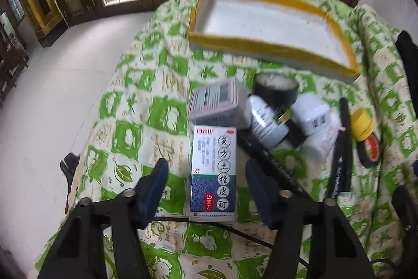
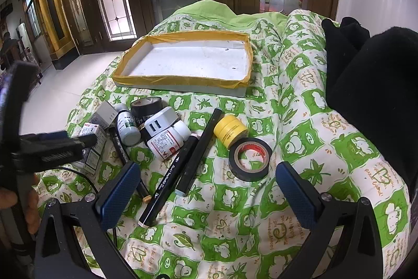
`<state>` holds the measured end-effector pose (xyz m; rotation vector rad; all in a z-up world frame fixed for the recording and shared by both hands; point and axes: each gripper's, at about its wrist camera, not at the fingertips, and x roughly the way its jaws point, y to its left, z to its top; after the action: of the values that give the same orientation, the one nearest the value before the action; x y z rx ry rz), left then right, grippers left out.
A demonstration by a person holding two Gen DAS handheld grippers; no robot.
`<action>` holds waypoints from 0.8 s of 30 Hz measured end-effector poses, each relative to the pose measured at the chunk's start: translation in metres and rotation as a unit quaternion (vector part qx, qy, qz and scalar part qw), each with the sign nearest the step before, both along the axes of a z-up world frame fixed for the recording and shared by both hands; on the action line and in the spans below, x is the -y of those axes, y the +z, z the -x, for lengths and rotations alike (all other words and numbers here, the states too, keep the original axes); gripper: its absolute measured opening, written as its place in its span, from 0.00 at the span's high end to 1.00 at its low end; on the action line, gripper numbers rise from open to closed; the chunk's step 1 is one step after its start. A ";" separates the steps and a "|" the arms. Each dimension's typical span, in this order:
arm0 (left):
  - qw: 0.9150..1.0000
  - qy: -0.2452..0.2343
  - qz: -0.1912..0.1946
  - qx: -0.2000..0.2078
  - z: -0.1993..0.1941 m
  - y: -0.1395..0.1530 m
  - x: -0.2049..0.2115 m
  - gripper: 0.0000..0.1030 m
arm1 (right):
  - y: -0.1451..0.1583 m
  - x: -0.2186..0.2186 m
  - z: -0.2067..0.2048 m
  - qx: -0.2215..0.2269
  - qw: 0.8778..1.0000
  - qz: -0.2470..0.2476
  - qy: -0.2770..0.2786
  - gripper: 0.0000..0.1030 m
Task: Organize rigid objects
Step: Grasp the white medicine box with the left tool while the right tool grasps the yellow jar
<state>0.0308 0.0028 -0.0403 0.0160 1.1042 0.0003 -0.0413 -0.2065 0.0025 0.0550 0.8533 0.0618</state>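
Left wrist view: the left gripper (image 1: 206, 171) straddles the medicine box (image 1: 213, 174) lying near the bed's left edge, jaws released, gaps showing on both sides. To grasp well, centre on the box's long sides and close squarely before carrying it to the yellow-rimmed tray (image 1: 271, 54) towards the bed's far edge. The right gripper (image 2: 209, 194) hovers with jaws released and nothing between them, near the black tape roll (image 2: 249, 158).
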 end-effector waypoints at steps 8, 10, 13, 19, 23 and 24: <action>1.000 -0.006 0.005 -0.015 -0.003 -0.008 0.002 0.66 | -0.005 0.002 -0.005 -0.017 1.000 -0.009 0.001 0.00; 1.000 -0.019 0.015 -0.003 0.001 -0.003 0.005 0.66 | -0.005 0.004 -0.012 -0.028 0.999 -0.020 0.012 0.00; 0.999 -0.028 0.029 0.009 0.004 0.002 0.006 0.66 | -0.003 0.010 -0.033 -0.060 0.996 -0.057 0.035 0.02; 0.998 -0.037 0.043 0.020 0.008 0.007 0.009 0.66 | 0.006 0.039 -0.064 -0.098 0.988 -0.114 0.029 0.16; 0.998 -0.039 0.042 0.021 0.007 0.008 0.011 0.66 | -0.001 0.057 -0.082 -0.135 0.982 -0.129 0.015 0.20; 0.998 -0.040 0.042 0.021 0.006 0.007 0.010 0.66 | -0.003 0.060 -0.085 -0.138 0.983 -0.124 0.010 0.21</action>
<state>0.0246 -0.0077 -0.0329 -0.0144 1.0593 -0.1162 0.0441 -0.2665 -0.0009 0.2949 1.1206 0.1821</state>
